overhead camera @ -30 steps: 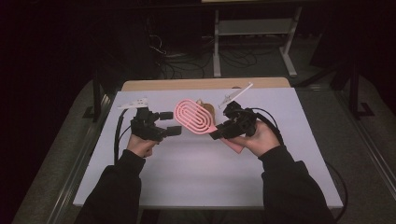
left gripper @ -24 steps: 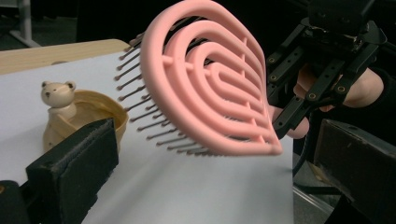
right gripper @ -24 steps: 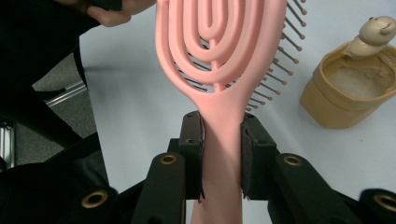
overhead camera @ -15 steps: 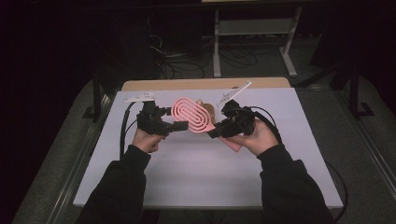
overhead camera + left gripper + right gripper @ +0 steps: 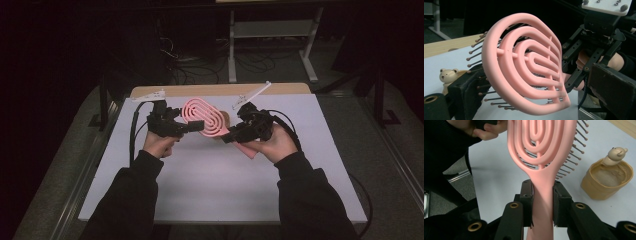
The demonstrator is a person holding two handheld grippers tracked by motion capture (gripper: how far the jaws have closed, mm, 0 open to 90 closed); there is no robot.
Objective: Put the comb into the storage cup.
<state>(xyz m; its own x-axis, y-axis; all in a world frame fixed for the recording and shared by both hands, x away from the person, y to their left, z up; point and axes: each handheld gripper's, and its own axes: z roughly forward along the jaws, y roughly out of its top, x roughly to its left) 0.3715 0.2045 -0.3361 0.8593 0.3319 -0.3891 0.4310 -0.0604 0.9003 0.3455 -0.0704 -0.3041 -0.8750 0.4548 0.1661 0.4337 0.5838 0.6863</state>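
**Brush held up between two tongs**

The tabletop (image 5: 210, 195) is a pale sheet with a strip of bare wood along its far edge. Two dark sleeves come in from the near side, each hand carrying black tongs, and they meet over the far middle of the sheet.

The pink brush (image 5: 202, 116) is off the surface between the hands. Its oval head is built of nested loops, with dark ball-tipped bristles standing out from one face. In the right gripper view the handle (image 5: 543, 202) runs down between the two pads of the right tongs (image 5: 231, 136), which are clamped against both of its sides. The head tilts up and away toward the left and far side.

The left tongs (image 5: 196, 126) are at the left edge of the head. Their jaws have just been closing a little, with the head between them. In the left gripper view one jaw sits among the bristles behind the head and the other stands well off on the looped side, so the pads are apart and do not press on the brush.

A small tan cup (image 5: 606, 180) with a bear figure (image 5: 616, 153) on its rim stands on the sheet just beyond the brush.
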